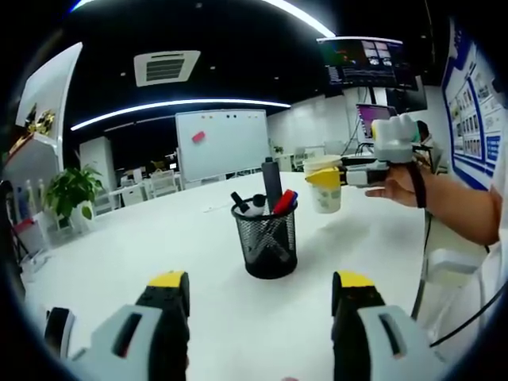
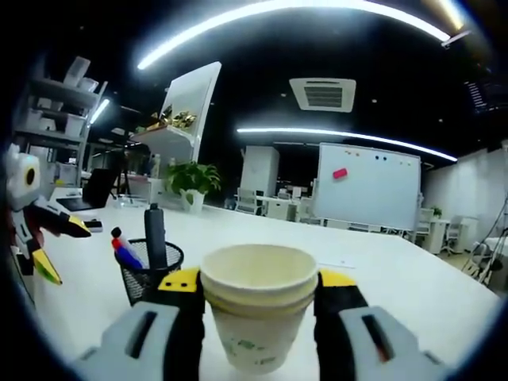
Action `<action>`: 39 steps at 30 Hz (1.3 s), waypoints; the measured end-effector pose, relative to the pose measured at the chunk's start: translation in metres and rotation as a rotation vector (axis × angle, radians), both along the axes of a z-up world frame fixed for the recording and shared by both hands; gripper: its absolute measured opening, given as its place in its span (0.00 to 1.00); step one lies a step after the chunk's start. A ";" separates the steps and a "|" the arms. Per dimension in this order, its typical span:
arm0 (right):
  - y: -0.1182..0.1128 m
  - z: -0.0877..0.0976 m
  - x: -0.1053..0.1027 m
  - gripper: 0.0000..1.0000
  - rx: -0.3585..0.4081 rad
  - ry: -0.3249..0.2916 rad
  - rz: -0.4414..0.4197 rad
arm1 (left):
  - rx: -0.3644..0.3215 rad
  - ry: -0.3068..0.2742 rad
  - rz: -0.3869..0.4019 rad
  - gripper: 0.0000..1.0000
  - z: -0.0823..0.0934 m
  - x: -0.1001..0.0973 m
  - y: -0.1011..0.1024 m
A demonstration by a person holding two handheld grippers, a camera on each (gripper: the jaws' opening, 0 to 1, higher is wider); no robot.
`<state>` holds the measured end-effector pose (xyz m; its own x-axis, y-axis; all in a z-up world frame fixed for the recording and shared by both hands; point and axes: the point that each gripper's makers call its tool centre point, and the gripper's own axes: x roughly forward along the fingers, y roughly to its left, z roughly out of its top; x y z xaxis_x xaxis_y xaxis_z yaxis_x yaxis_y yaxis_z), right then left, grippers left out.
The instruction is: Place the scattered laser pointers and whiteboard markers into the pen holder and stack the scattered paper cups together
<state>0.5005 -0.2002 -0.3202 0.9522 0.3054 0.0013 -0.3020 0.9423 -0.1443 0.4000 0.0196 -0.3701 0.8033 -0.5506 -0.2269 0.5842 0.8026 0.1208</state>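
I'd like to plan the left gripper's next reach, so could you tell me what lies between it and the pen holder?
In the left gripper view, only bare white table lies between the open left gripper and the pen holder.

Curved ceiling light strips (image 2: 302, 12) glare against a dark ceiling; the white table (image 1: 198, 238) is bright; edges bend and blur.

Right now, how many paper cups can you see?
2, maybe more. The paper cups sit nested as one stack, clamped between the right gripper jaws above the table. More may hide inside.
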 end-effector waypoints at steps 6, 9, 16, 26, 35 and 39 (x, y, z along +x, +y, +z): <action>0.000 0.002 0.000 0.55 -0.001 -0.011 -0.003 | 0.000 -0.001 0.003 0.74 0.000 0.000 0.001; -0.001 0.003 0.000 0.55 -0.001 -0.014 -0.005 | 0.002 -0.001 0.002 0.74 0.000 0.000 0.001; -0.005 0.008 0.001 0.55 -0.005 -0.036 -0.024 | 0.003 -0.002 0.003 0.74 0.001 0.000 0.001; -0.006 0.009 0.002 0.55 0.006 -0.034 -0.031 | 0.008 -0.003 -0.002 0.74 0.001 0.001 0.000; -0.008 0.010 0.003 0.55 0.019 -0.041 -0.033 | 0.012 -0.005 -0.001 0.74 0.002 0.001 0.000; -0.008 0.012 0.003 0.55 0.021 -0.045 -0.034 | 0.016 -0.004 -0.003 0.74 0.001 0.001 0.000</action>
